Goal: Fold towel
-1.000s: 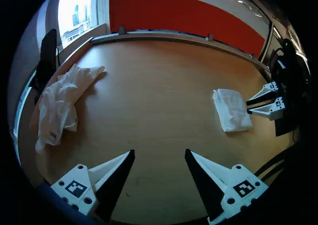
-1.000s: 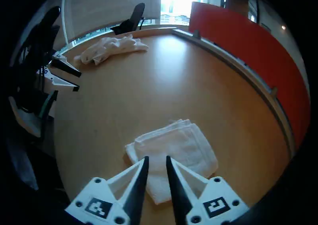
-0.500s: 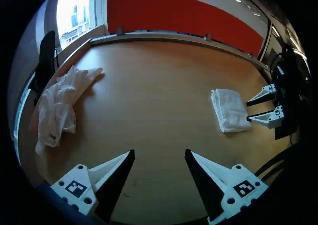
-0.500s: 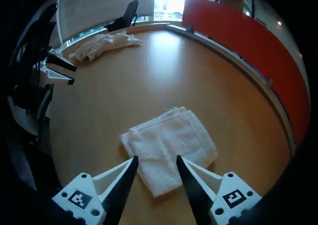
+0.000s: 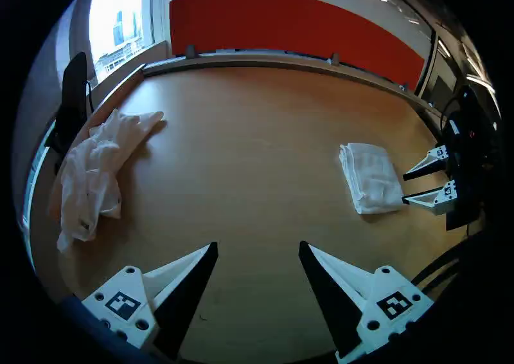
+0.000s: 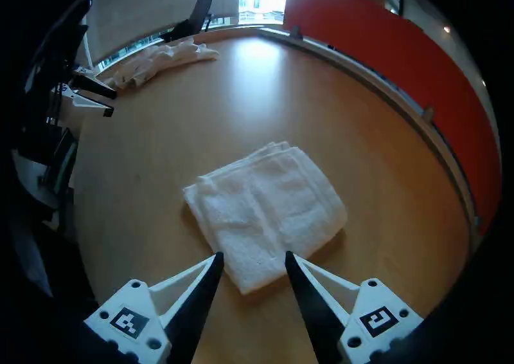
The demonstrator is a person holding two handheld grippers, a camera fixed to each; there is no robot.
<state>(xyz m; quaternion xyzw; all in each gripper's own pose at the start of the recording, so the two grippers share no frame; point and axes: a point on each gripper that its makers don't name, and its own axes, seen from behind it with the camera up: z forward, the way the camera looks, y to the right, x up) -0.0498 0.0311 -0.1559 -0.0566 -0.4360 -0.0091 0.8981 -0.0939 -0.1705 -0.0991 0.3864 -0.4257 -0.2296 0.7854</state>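
A wide wooden table [image 5: 257, 139] takes up most of both views. In the right gripper view, the right gripper [image 6: 253, 256] sits at the bottom edge with its two white, black-tipped fingers spread apart and gripping nothing. Just ahead of it lies the towel [image 6: 265, 213], white and folded into a thick, roughly square pad that rests flat on the table. The towel's near corner reaches into the gap between the spread fingers, but neither finger presses on it. Stacked layers show along the towel's far edge. In the left gripper view, the left gripper [image 5: 257, 244] is likewise released. Its fingers are wide apart over bare wood, well away from the towel. That view shows the towel to the right, with the right gripper's tips just beside its right edge. The hand holding that gripper is lost in dark shadow. A second white cloth [image 5: 96, 171] lies crumpled in a long heap near the table's left edge, well apart from the towel. A red panel [image 5: 289, 26] stands upright along the table's far side. A dark chair [image 5: 70, 100] stands just beyond the table, beside the crumpled cloth. Behind the chair, a bright window [image 5: 119, 23] lets in daylight. The right gripper view also shows the left gripper small at far left, its fingers parted.
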